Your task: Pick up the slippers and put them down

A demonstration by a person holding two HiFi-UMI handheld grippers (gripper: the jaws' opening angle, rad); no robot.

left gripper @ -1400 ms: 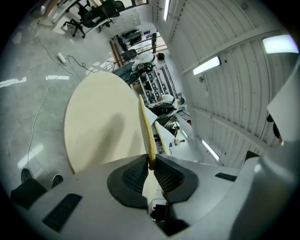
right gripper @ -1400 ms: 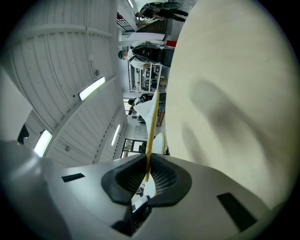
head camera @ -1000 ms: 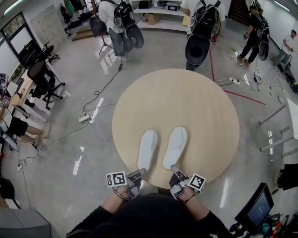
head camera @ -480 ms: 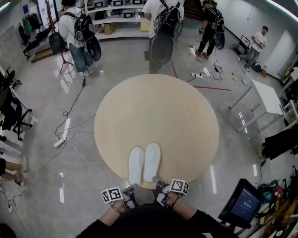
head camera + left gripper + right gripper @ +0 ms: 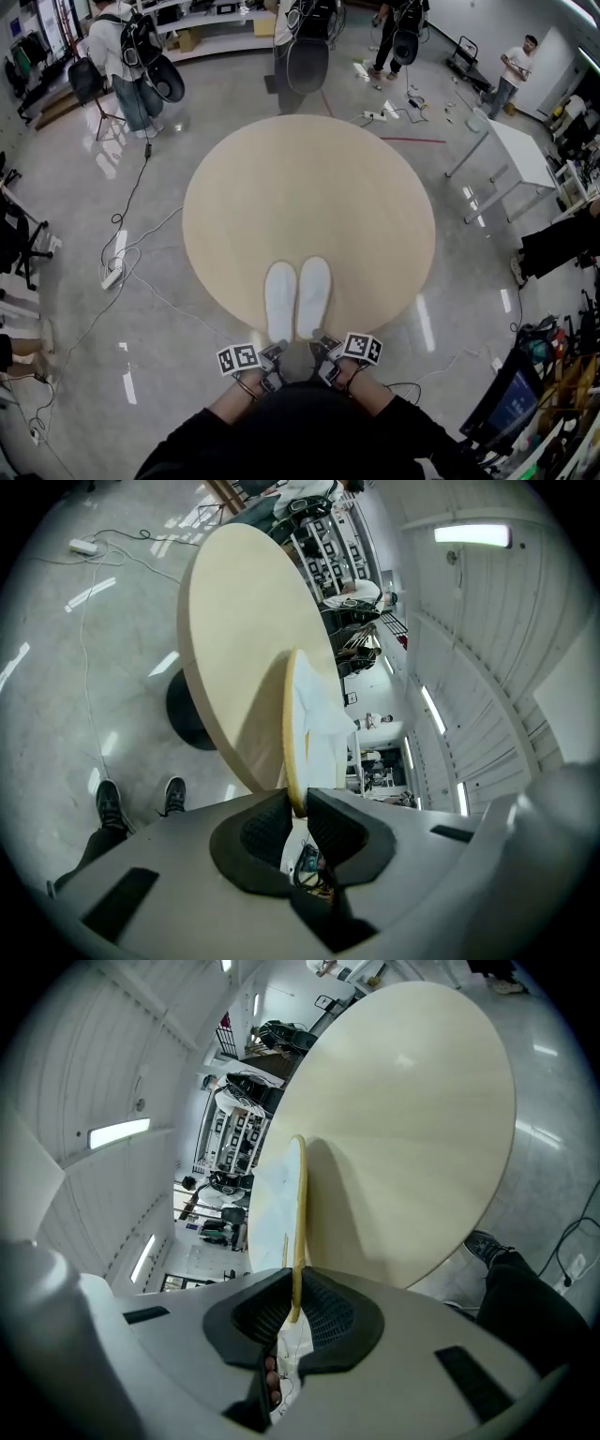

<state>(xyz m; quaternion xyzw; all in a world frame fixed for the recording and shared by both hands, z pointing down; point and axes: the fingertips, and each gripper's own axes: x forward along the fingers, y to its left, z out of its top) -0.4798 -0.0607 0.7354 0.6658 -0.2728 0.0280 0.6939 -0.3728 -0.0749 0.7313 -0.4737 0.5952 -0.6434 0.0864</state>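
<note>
Slippers (image 5: pixel 279 298): white, flat, thin-soled | left gripper (image 5: pixel 298 806) jaws pinch one heel | right gripper (image 5: pixel 295 1302) jaws pinch other

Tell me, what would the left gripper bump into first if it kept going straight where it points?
The left gripper is shut on the near end of the left slipper, so it would probably just push that along the round table. Past the slipper, the way looks free.

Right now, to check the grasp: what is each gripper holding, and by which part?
The left gripper pinches the left slipper, the right gripper the right slipper, each by the thin sole edge at its near end.
</note>
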